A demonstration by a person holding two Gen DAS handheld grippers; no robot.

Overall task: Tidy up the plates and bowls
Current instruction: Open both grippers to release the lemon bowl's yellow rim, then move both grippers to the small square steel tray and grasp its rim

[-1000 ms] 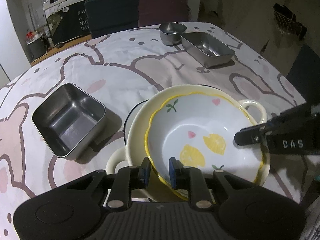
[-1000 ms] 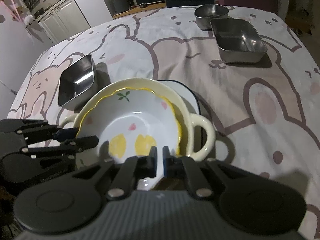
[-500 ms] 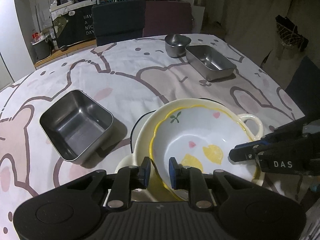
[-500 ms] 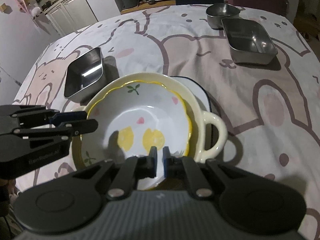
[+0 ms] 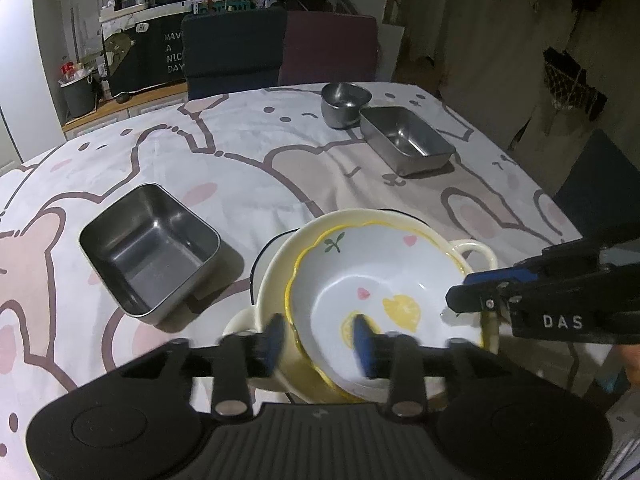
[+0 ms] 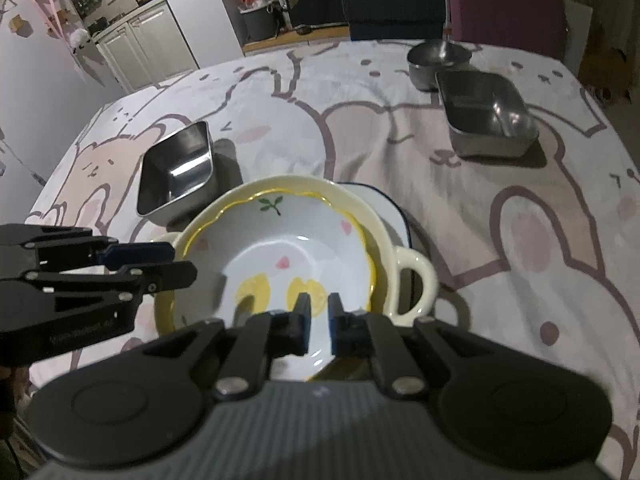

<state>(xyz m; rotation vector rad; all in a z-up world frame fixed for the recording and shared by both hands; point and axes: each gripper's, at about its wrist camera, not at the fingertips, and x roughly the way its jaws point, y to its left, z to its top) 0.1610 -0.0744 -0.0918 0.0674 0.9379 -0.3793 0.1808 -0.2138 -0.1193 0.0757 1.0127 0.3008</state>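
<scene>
A white lemon-print bowl [image 5: 384, 272] [image 6: 288, 240] with a wavy yellow rim sits nested in a cream two-handled bowl [image 5: 276, 272] [image 6: 420, 280]. That bowl stands on a white plate with a dark blue rim [image 6: 384, 200]. My left gripper [image 5: 319, 340] is at the lemon bowl's near-left rim. Its jaws are opening, blurred, with the rim between them and the pads off it. My right gripper [image 6: 320, 320] is over the opposite near edge. Its jaws are opening too, a narrow gap showing the bowl's white inside, with neither pad pressing.
A square steel container [image 5: 148, 248] [image 6: 180, 168] stands left of the stack. At the far right are a rectangular steel tray [image 5: 408, 144] [image 6: 484, 108] and a small steel bowl [image 5: 344, 102] [image 6: 436, 60]. Two chairs [image 5: 232, 48] stand behind the table.
Both grippers were shut on the lemon bowl's rim; now both sets of jaws have parted and let it go. The left gripper has lifted slightly. The bowl stays nested.
</scene>
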